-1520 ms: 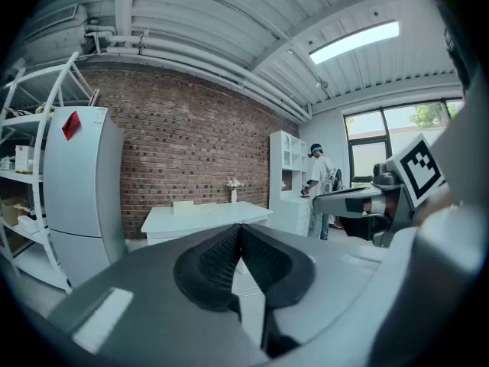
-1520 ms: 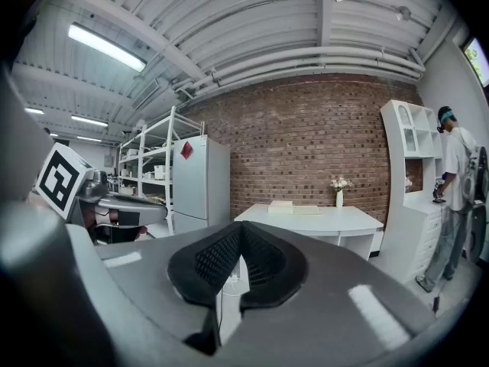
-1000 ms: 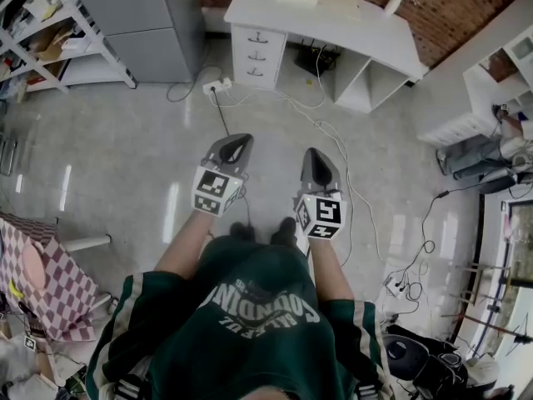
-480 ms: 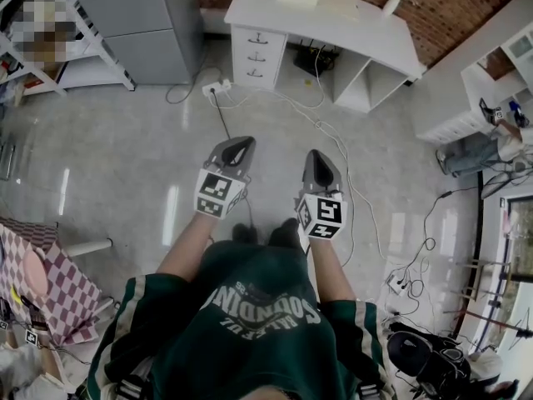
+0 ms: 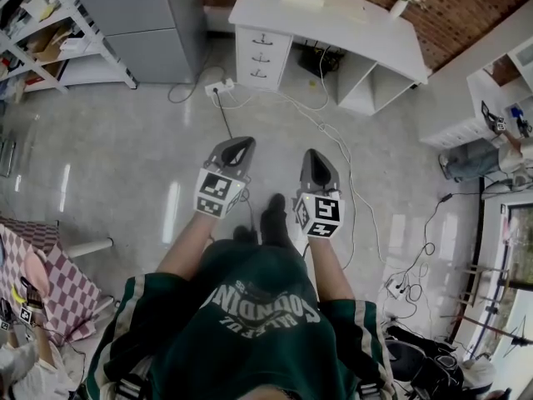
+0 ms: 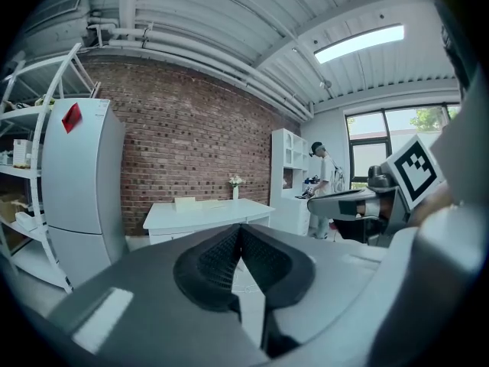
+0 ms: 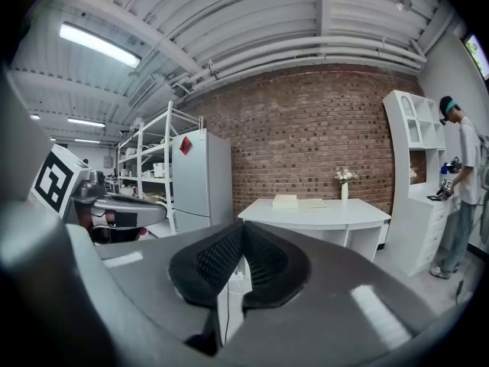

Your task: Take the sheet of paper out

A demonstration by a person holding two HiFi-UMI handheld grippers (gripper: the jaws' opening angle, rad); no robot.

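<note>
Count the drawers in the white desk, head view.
3 drawers, stacked at the pictured left end of the desk: top, middle, bottom. Any on other sides would be hidden.

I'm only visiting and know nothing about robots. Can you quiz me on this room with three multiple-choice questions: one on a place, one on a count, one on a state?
1. Where is the vase?
A on the desk
B on the floor
C in a gripper
2. How many drawers does the desk show?
A one
B three
C six
3. How is the right gripper?
A wide open
B shut, empty
C holding a cup
Answers: 1 A, it stands on the desktop; 2 B, three handles sit stacked; 3 B, its jaws meet with nothing between.
</note>
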